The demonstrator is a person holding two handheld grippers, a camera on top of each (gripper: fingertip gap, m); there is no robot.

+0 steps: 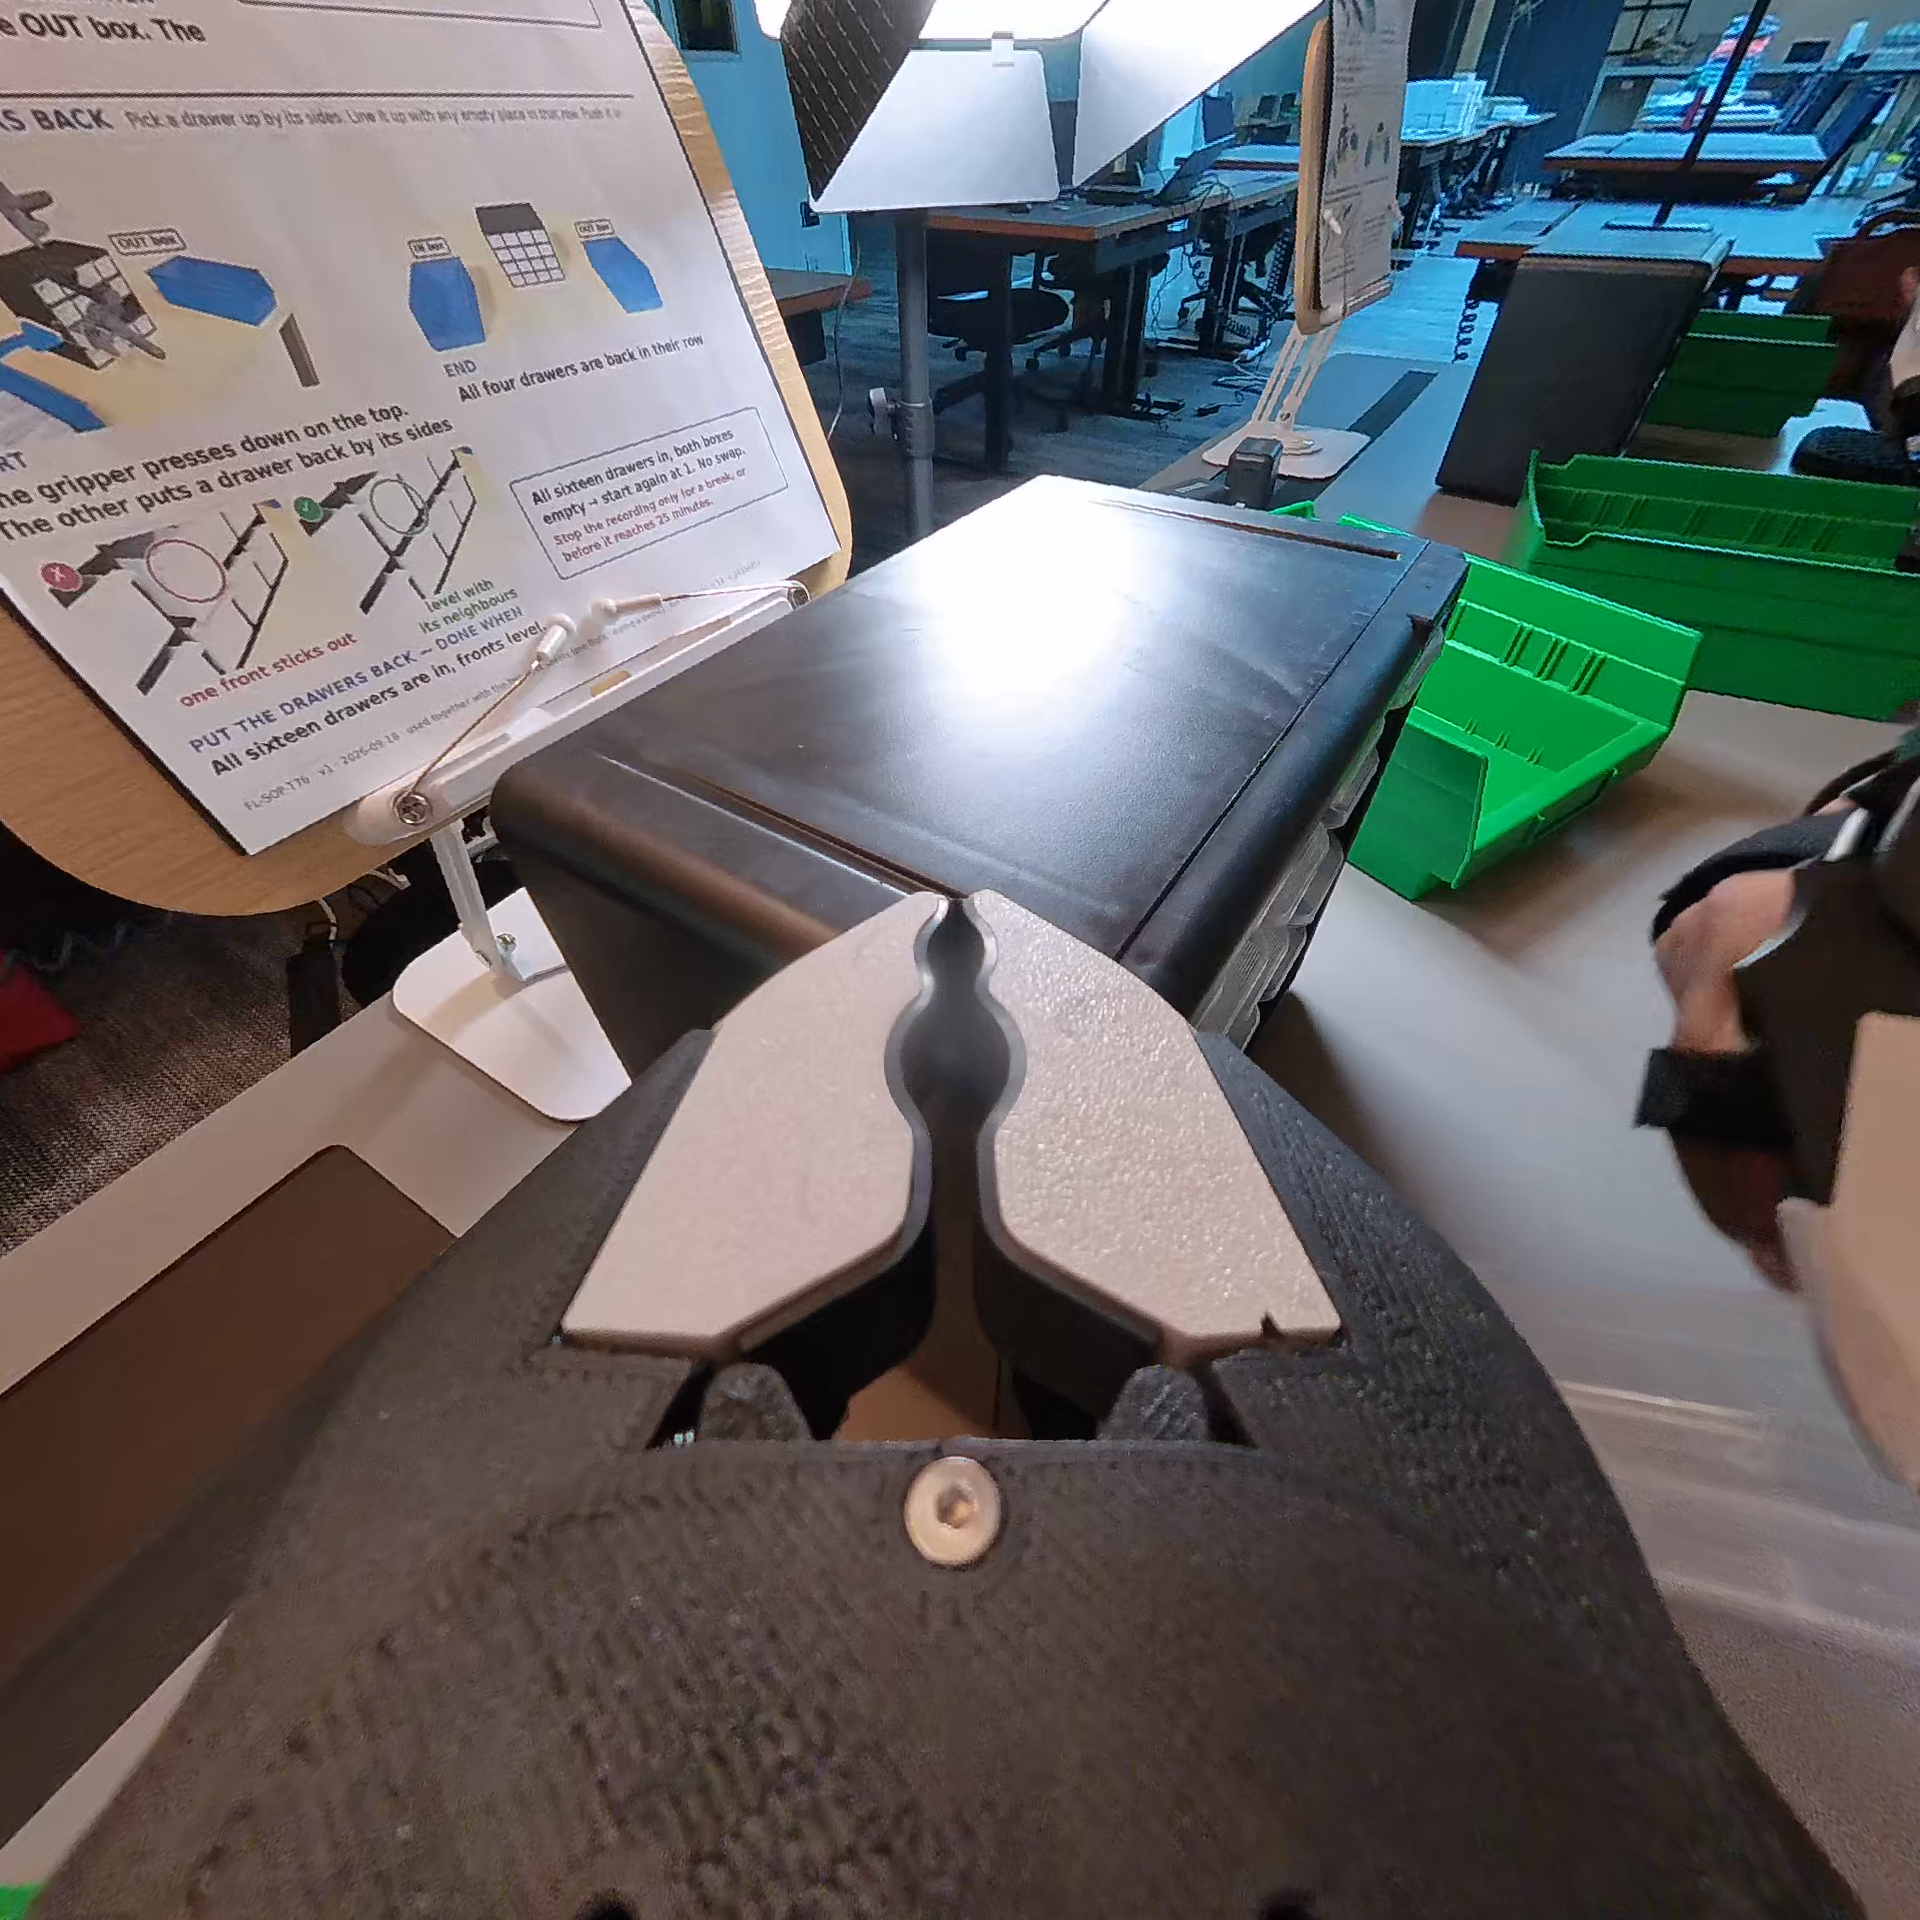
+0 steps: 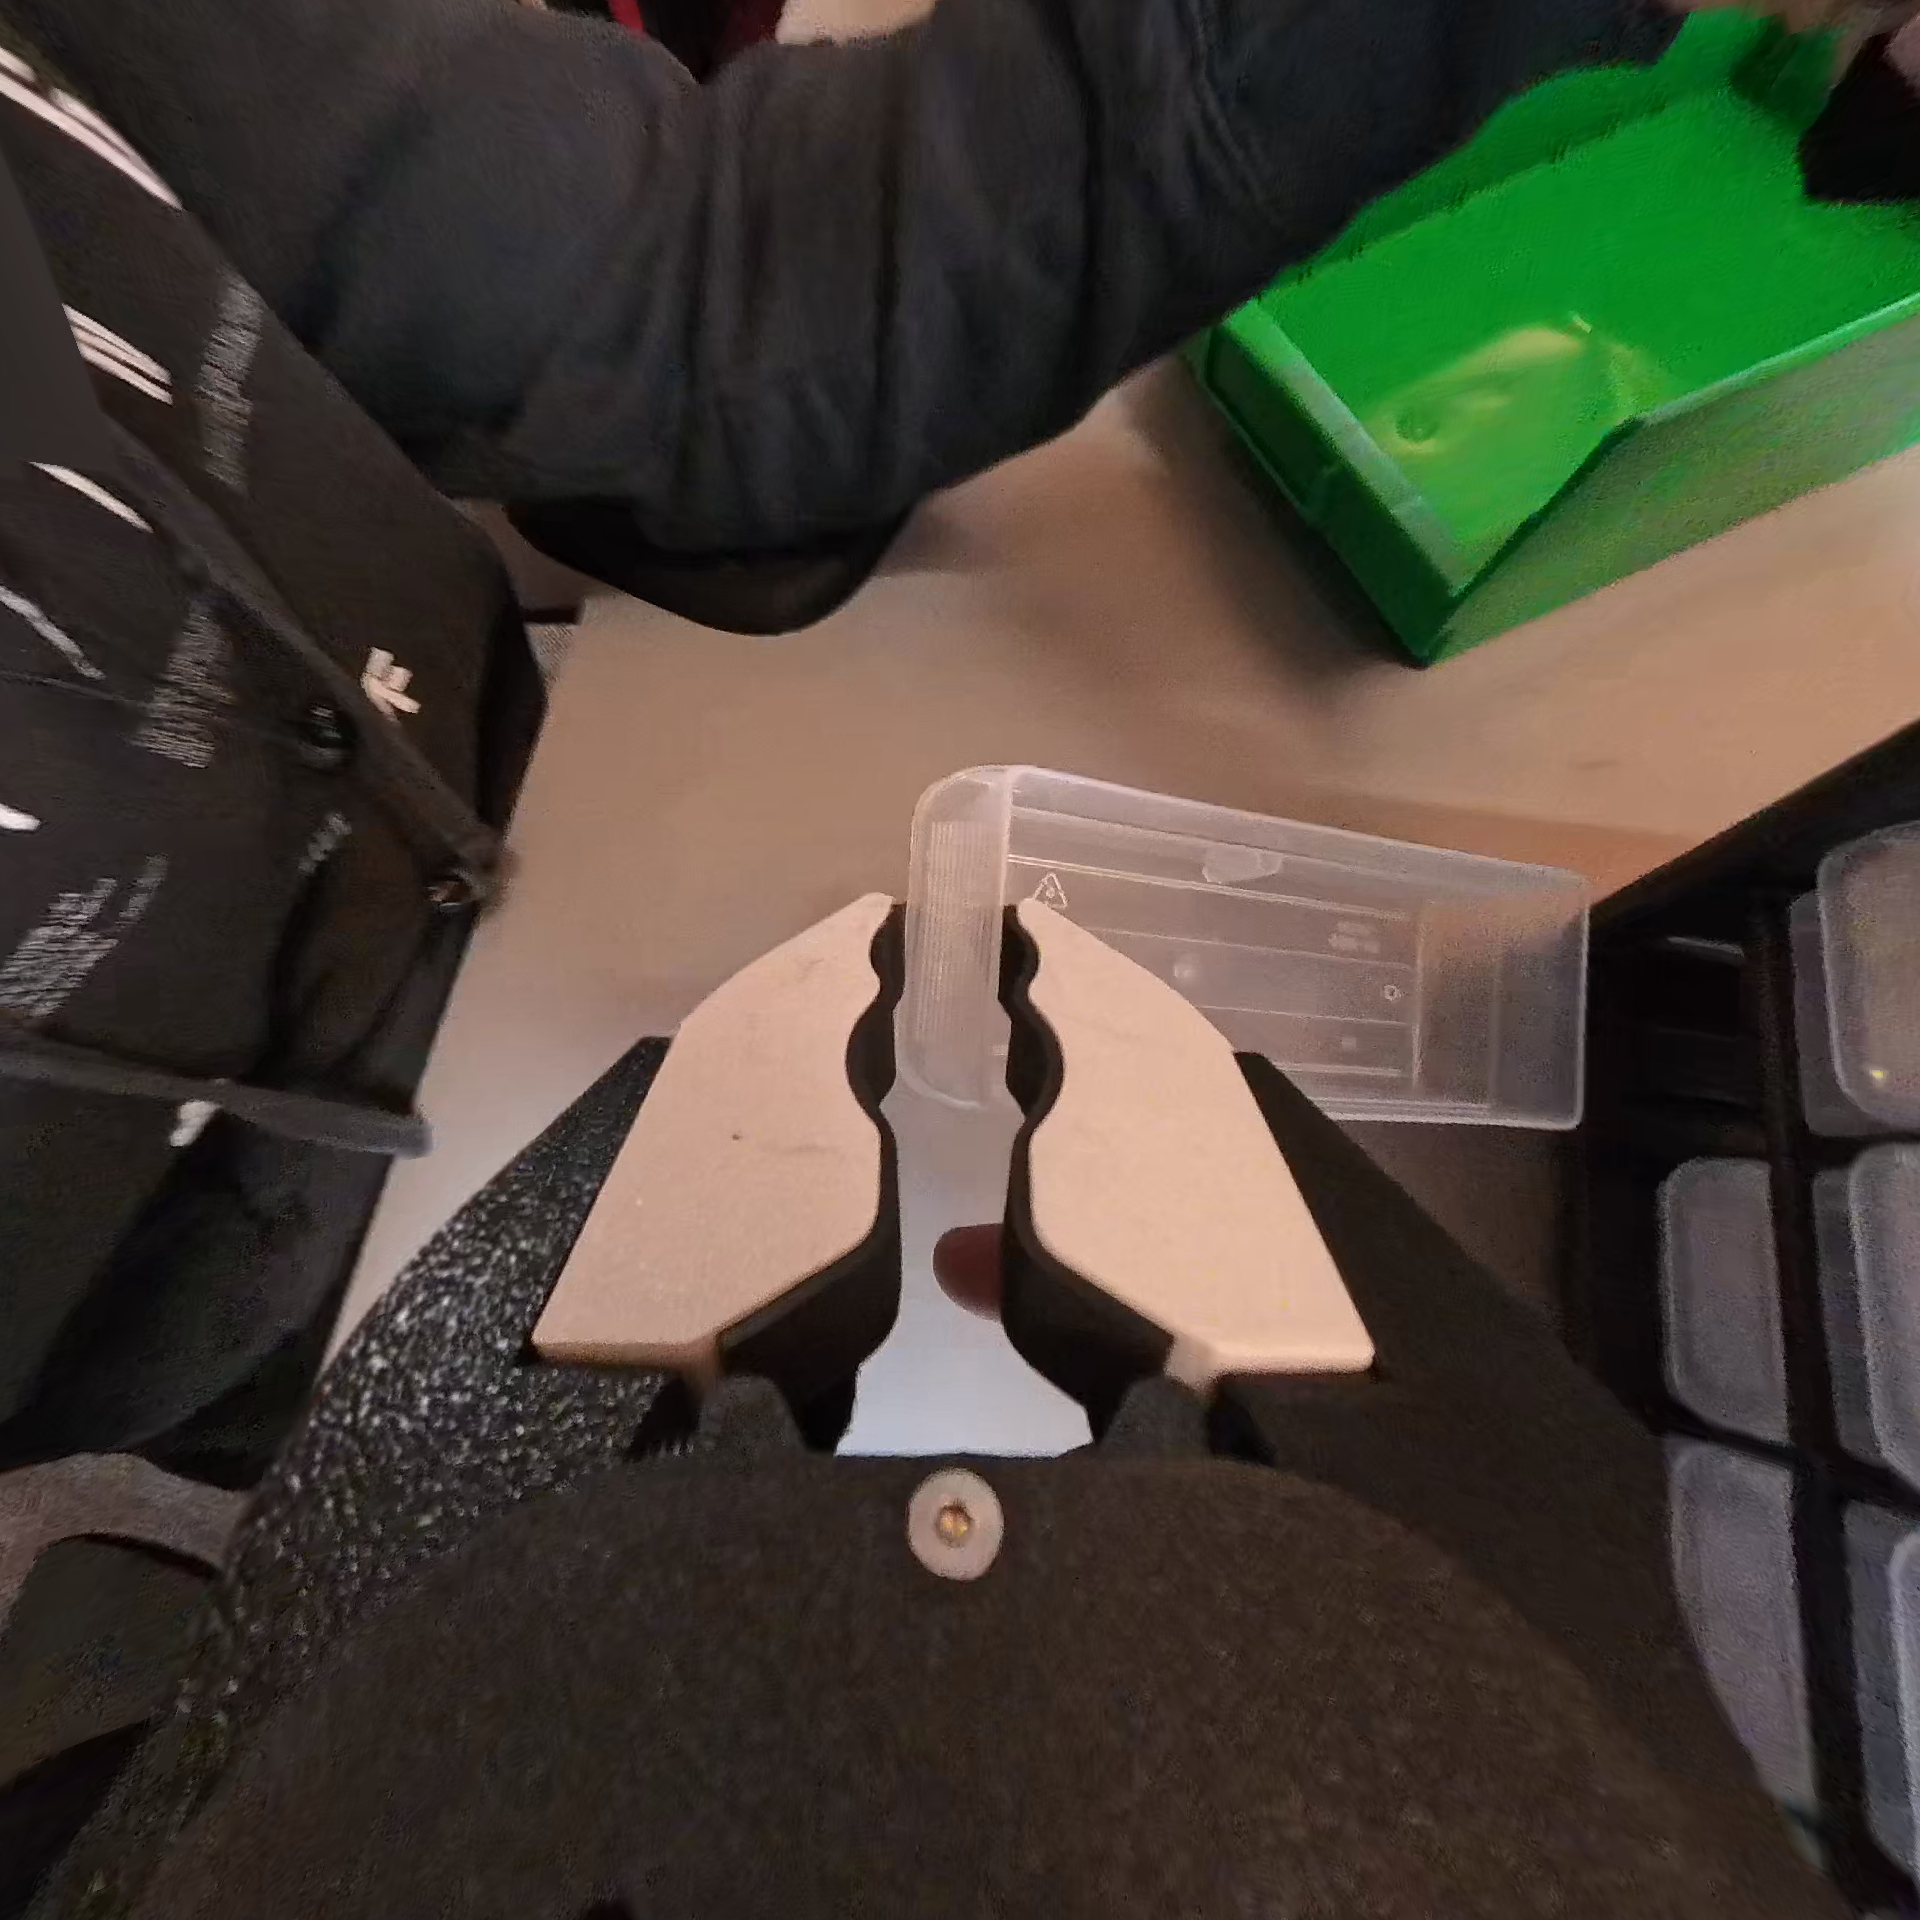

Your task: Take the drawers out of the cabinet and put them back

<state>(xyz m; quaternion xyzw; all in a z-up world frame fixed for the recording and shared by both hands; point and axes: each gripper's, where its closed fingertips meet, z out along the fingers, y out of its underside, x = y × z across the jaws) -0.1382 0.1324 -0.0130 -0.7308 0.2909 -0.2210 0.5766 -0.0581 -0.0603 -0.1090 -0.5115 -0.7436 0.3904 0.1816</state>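
Observation:
The black drawer cabinet (image 1: 1039, 686) stands on the table, seen from above its top in the left wrist view. My left gripper (image 1: 954, 909) is shut and empty, its tips at the cabinet's near top edge. In the right wrist view my right gripper (image 2: 954, 914) is shut on the front handle of a clear plastic drawer (image 2: 1299, 966), held out beside the cabinet front (image 2: 1766, 1195), where other clear drawers (image 2: 1870, 987) sit in their slots. The drawer's far end is close to the cabinet face.
Green bins (image 1: 1507, 748) lie on the table right of the cabinet; one shows in the right wrist view (image 2: 1558, 364). An instruction sheet on a stand (image 1: 364, 416) is left of the cabinet. A person's dark sleeve (image 2: 727, 260) crosses the top; a hand (image 1: 1714, 977) is at right.

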